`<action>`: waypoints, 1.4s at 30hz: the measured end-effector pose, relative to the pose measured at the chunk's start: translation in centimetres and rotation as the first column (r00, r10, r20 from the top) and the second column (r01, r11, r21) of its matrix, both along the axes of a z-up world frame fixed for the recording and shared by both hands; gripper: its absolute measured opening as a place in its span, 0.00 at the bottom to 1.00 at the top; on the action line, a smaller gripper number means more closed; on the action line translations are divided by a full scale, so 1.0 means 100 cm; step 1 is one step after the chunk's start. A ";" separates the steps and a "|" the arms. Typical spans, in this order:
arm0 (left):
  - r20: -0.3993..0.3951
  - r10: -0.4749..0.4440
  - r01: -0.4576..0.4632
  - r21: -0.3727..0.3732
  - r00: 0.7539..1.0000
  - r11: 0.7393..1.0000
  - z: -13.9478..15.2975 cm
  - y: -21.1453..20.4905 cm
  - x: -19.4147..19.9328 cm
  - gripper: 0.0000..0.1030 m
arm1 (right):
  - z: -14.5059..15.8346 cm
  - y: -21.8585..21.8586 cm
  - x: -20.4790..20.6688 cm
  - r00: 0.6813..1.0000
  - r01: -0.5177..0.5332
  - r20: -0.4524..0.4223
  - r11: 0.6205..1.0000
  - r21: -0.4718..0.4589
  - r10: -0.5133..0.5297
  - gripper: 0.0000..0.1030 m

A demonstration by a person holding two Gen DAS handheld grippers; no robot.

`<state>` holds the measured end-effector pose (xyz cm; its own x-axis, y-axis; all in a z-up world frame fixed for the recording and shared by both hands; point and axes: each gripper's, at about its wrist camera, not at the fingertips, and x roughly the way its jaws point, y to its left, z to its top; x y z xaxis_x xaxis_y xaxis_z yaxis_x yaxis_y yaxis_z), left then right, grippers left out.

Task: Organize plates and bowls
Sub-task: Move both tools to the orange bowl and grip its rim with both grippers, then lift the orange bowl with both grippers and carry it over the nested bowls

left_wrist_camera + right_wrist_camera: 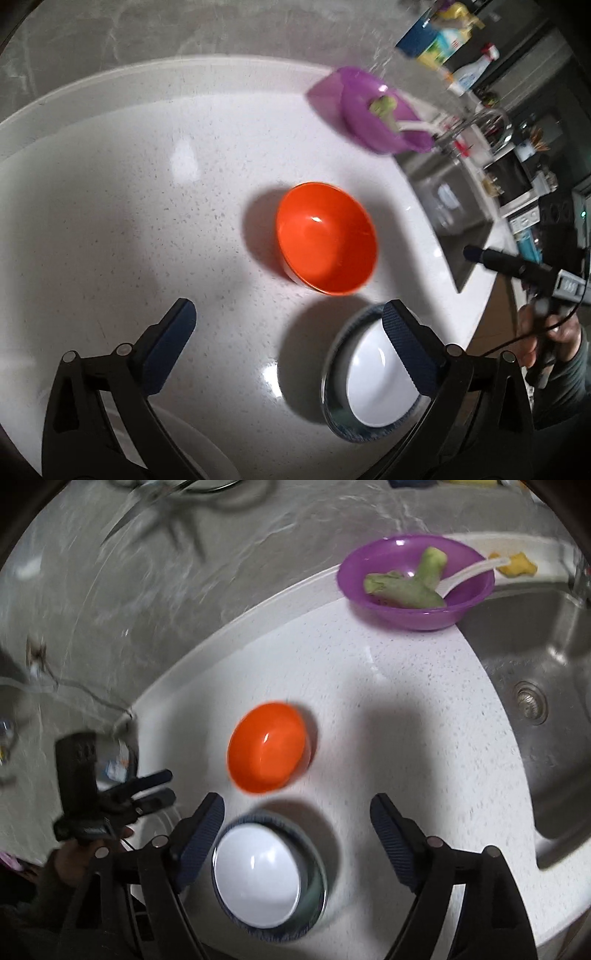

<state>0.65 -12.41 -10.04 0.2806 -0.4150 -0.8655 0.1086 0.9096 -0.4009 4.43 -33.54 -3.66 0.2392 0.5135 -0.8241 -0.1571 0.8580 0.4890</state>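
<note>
On the desk: we find a glossy orange plastic bowl (327,238) at centre.
Ahead of fingers: bowl lies forward of both grippers; no long axis.
Left gripper (290,325): spread, empty.
Right gripper (297,821): spread, empty; we judge it nearer.
Surface: white speckled stone desk (147,221), steel sink (535,672) beside.

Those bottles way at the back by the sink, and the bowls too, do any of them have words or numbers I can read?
No text can be read anywhere.
Bottles: labels show, but too blurred and small.
Orange bowl, purple bowl, white bowl: no writing shows.
</note>
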 end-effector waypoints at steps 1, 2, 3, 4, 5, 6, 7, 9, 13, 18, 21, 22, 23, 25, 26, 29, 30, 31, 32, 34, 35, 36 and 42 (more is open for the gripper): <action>-0.031 -0.002 0.002 0.003 1.000 1.000 -0.004 0.000 0.008 0.99 | -0.006 -0.004 0.010 1.000 0.007 -0.021 1.000 0.017 -0.007 0.81; -0.074 0.005 -0.004 0.019 0.997 1.000 -0.012 -0.001 0.020 0.99 | -0.011 -0.007 0.015 0.999 0.008 -0.032 0.999 0.035 -0.007 0.81; -0.084 0.014 -0.013 0.014 0.996 1.000 -0.017 -0.001 0.028 0.99 | -0.016 -0.008 0.021 0.999 0.006 -0.041 0.999 0.051 -0.004 0.81; -0.085 0.018 -0.018 0.001 0.996 1.000 -0.021 0.000 0.032 0.98 | -0.023 -0.008 0.029 0.998 0.008 -0.056 0.998 0.055 -0.005 0.77; -0.090 0.028 -0.028 -0.008 0.996 1.000 -0.025 -0.001 0.040 0.98 | -0.028 -0.006 0.033 0.998 0.006 -0.069 0.999 0.054 -0.003 0.72; -0.093 0.032 -0.032 -0.006 0.995 0.999 -0.027 -0.004 0.045 0.98 | -0.037 -0.003 0.037 0.996 -0.003 -0.083 0.998 0.060 0.008 0.69; -0.093 0.029 -0.030 -0.005 0.995 1.000 -0.030 -0.005 0.049 0.98 | -0.045 0.000 0.043 0.995 -0.010 -0.096 0.998 0.061 0.016 0.64; -0.101 0.030 -0.029 0.012 0.994 1.000 -0.039 -0.008 0.059 0.97 | -0.057 0.005 0.054 0.992 -0.023 -0.124 0.999 0.048 0.029 0.58; -0.123 0.034 -0.031 0.025 0.992 0.999 -0.055 -0.010 0.068 0.81 | -0.078 0.016 0.062 0.984 -0.044 -0.170 0.997 0.061 0.054 0.53; -0.123 0.011 -0.009 0.018 0.992 1.000 -0.065 -0.023 0.073 0.74 | -0.093 0.028 0.069 0.977 -0.065 -0.199 0.996 0.067 0.077 0.50; -0.123 0.008 -0.008 0.005 0.992 1.000 -0.066 -0.025 0.074 0.70 | -0.097 0.031 0.069 0.974 -0.074 -0.210 0.995 0.061 0.086 0.48; -0.122 0.008 -0.008 -0.001 0.992 1.000 -0.066 -0.022 0.072 0.70 | -0.098 0.032 0.069 0.973 -0.074 -0.214 0.995 0.060 0.085 0.47; -0.124 0.007 -0.008 -0.007 0.992 1.000 -0.068 -0.022 0.073 0.67 | -0.098 0.031 0.069 0.972 -0.074 -0.218 0.996 0.059 0.085 0.46; -0.131 0.003 -0.006 -0.024 0.991 1.000 -0.070 -0.020 0.073 0.55 | -0.101 0.031 0.069 0.970 -0.075 -0.227 0.996 0.052 0.085 0.42; -0.136 0.002 -0.006 -0.027 0.991 1.000 -0.071 -0.020 0.073 0.47 | -0.102 0.032 0.070 0.969 -0.077 -0.232 0.996 0.050 0.086 0.40; -0.146 -0.002 -0.004 -0.036 0.989 0.999 -0.076 -0.023 0.075 0.36 | -0.104 0.034 0.071 0.967 -0.079 -0.237 0.995 0.054 0.090 0.37; -0.150 -0.003 -0.003 -0.041 0.989 0.999 -0.078 -0.023 0.075 0.35 | -0.104 0.035 0.072 0.967 -0.080 -0.238 0.995 0.054 0.090 0.37; -0.149 -0.003 -0.003 -0.044 0.989 0.999 -0.079 -0.023 0.074 0.34 | -0.105 0.036 0.072 0.966 -0.082 -0.240 0.995 0.057 0.093 0.35; -0.148 -0.005 -0.002 -0.048 0.989 0.999 -0.078 -0.024 0.073 0.27 | -0.105 0.036 0.073 0.966 -0.084 -0.240 0.995 0.059 0.096 0.32; -0.146 -0.010 0.002 -0.056 0.989 0.998 -0.078 -0.025 0.073 0.25 | -0.105 0.039 0.073 0.965 -0.098 -0.239 0.993 0.065 0.111 0.23; -0.144 -0.011 0.003 -0.058 0.990 0.998 -0.077 -0.025 0.073 0.20 | -0.104 0.040 0.073 0.964 -0.102 -0.239 0.992 0.068 0.116 0.17; -0.142 -0.016 0.008 -0.060 0.990 0.998 -0.077 -0.027 0.073 0.17 | -0.103 0.042 0.073 0.964 -0.110 -0.236 0.991 0.070 0.124 0.16; -0.151 -0.008 -0.002 -0.062 0.989 0.998 -0.076 -0.026 0.071 0.16 | -0.100 0.048 0.074 0.963 -0.116 -0.237 0.992 0.058 0.127 0.14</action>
